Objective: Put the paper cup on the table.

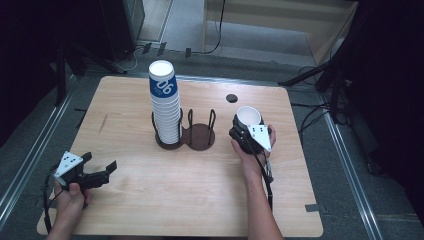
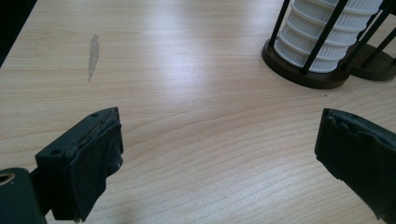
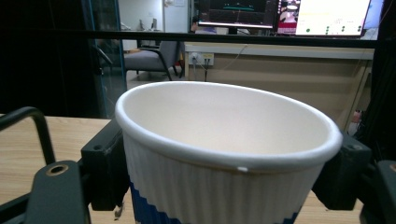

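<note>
A tall stack of white and blue paper cups [image 1: 165, 102] stands in the left ring of a black wire cup holder [image 1: 200, 136] at mid table; the right ring holds nothing. In the left gripper view the stack [image 2: 322, 37] and the holder's base [image 2: 303, 77] lie at the upper right. My right gripper [image 1: 247, 135], just right of the holder, is shut on one upright paper cup [image 1: 248, 116]. That cup [image 3: 224, 154] sits between the pads of the right gripper [image 3: 224, 196]. My left gripper [image 1: 100, 161] is open over bare wood at the front left, its jaws wide apart [image 2: 219, 154].
The wooden table [image 1: 150, 200] has a dark round hole [image 1: 231, 98] near its far edge and a grey smear [image 2: 93, 56] on its left part. Dark stands and cables surround the table on the floor. Bare wood stretches between the two hands.
</note>
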A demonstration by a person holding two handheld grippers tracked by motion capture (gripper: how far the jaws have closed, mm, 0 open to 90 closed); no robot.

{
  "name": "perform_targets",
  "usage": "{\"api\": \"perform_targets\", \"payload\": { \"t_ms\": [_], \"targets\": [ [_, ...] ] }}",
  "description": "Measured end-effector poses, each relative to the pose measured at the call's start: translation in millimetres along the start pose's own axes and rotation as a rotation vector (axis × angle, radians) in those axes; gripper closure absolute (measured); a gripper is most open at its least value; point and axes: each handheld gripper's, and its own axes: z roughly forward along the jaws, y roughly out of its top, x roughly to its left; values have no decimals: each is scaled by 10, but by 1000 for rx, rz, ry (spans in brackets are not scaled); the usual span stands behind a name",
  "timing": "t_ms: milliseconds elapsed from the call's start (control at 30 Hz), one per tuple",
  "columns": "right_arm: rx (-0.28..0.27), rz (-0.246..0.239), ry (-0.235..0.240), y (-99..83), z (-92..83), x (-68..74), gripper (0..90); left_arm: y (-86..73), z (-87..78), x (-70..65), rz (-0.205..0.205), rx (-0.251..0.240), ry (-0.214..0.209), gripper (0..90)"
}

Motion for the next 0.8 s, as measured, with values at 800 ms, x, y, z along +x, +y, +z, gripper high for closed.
{"api": "perform_targets", "payload": {
  "t_ms": [800],
  "targets": [
    [80, -18, -56, -123, 225, -25, 187, -10, -5, 1, -7, -8, -21, 19]
  ]
}}
